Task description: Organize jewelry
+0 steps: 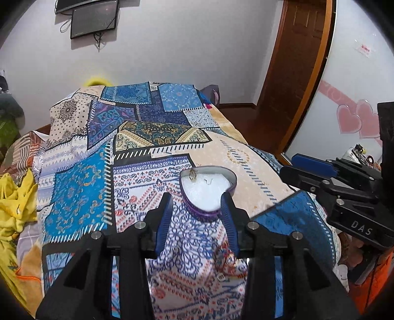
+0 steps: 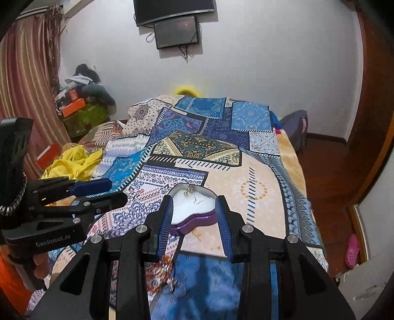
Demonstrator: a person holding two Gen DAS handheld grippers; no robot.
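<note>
A purple heart-shaped jewelry box with white lining lies open on the patterned bedspread; it also shows in the right wrist view. A gold earring hangs at its far rim, and a thin small piece lies on the lining. My left gripper is open and empty, just before the box. My right gripper is open and empty, its fingers framing the box. More jewelry lies on the bedspread near me, also seen in the right wrist view.
Yellow cloth lies at the bed's left side. Boxes and clothes are piled by the curtain. Screens hang on the far wall. A wooden door and floor are at the right.
</note>
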